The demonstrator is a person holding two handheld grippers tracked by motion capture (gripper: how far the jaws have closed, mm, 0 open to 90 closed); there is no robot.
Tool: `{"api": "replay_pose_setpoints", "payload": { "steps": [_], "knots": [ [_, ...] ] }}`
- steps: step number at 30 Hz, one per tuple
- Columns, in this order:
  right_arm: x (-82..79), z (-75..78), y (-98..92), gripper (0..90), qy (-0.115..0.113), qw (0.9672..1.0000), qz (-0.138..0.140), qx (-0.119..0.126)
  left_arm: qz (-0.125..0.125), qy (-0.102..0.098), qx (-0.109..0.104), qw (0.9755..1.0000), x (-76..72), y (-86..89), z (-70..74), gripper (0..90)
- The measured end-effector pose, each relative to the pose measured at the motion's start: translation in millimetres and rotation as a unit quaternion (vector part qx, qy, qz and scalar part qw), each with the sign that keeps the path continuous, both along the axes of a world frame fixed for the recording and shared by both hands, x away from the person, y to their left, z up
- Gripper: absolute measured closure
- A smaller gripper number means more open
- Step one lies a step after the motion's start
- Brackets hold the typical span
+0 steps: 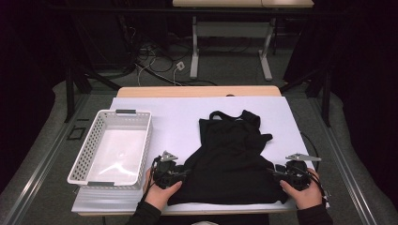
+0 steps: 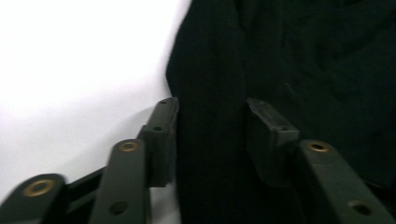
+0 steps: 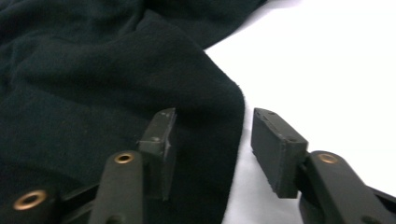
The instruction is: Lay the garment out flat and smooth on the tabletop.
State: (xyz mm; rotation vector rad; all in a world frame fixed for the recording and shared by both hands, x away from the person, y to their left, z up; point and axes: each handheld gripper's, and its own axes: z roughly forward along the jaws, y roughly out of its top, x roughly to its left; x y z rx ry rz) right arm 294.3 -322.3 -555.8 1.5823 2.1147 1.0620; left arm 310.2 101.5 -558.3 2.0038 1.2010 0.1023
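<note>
Jaws of the left gripper and right gripper stand spread astride the side hems of the soft, limp black tank top at table centre, basket at nine o'clock.

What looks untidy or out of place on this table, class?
The black top lies rumpled, its straps twisted and one side bunched into a fold near its right edge. The white basket sits straight, and nothing is spilled or broken.

text: none legible | labels: none | numbers: none
</note>
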Motion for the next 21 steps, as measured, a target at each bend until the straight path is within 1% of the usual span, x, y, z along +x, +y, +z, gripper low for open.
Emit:
{"api": "replay_pose_setpoints", "payload": {
  "steps": [2, 3, 5, 6, 7, 10, 13, 15, 17, 21],
  "knots": [
    [-1.4, -0.2, 2.6, 59.3, 0.005, 0.9999, 0.008, 0.006, -0.001, 0.007, -0.001, 1.0000, -1.5, -1.1, 0.2, 64.9],
    [-1.7, -0.5, 3.9, 62.6, 0.002, 0.9999, 0.014, 0.004, -0.001, 0.012, -0.003, 0.9999, -1.7, -1.2, 0.4, 67.3],
    [-2.5, -0.2, 7.0, 68.7, 0.011, 0.9995, 0.028, 0.010, 0.001, 0.020, -0.005, 0.9998, -1.8, -1.3, 0.8, 71.7],
    [-3.2, 0.1, 9.3, 71.2, 0.018, 0.9993, 0.028, 0.013, 0.004, 0.023, -0.006, 0.9997, -1.8, -1.4, 0.8, 72.6],
    [-3.0, 0.1, 10.9, 73.7, 0.017, 0.9992, 0.034, 0.010, 0.007, 0.026, -0.005, 0.9996, -1.6, -1.5, 0.8, 75.3],
    [-2.4, 1.7, 16.1, 79.8, 0.038, 0.9983, 0.040, 0.016, 0.010, 0.034, -0.006, 0.9994, -0.8, -1.3, 0.6, 81.7],
    [-1.9, 2.6, 18.9, 82.4, 0.049, 0.9977, 0.043, 0.015, 0.008, 0.036, -0.005, 0.9993, -0.6, -1.1, 0.8, 85.4],
    [-2.3, 3.3, 19.2, 83.1, 0.053, 0.9974, 0.045, 0.016, 0.004, 0.042, -0.003, 0.9991, -0.7, -0.4, 2.3, 86.2],
    [-3.7, 5.0, 18.4, 83.4, 0.058, 0.9969, 0.048, 0.023, -0.003, 0.045, -0.001, 0.9990, -2.6, 0.5, 5.2, 86.6],
    [-9.6, 10.4, 16.8, 83.7, 0.064, 0.9960, 0.054, 0.031, -0.006, 0.039, -0.007, 0.9992, -10.0, 4.9, 14.2, 86.8]
  ]
}}
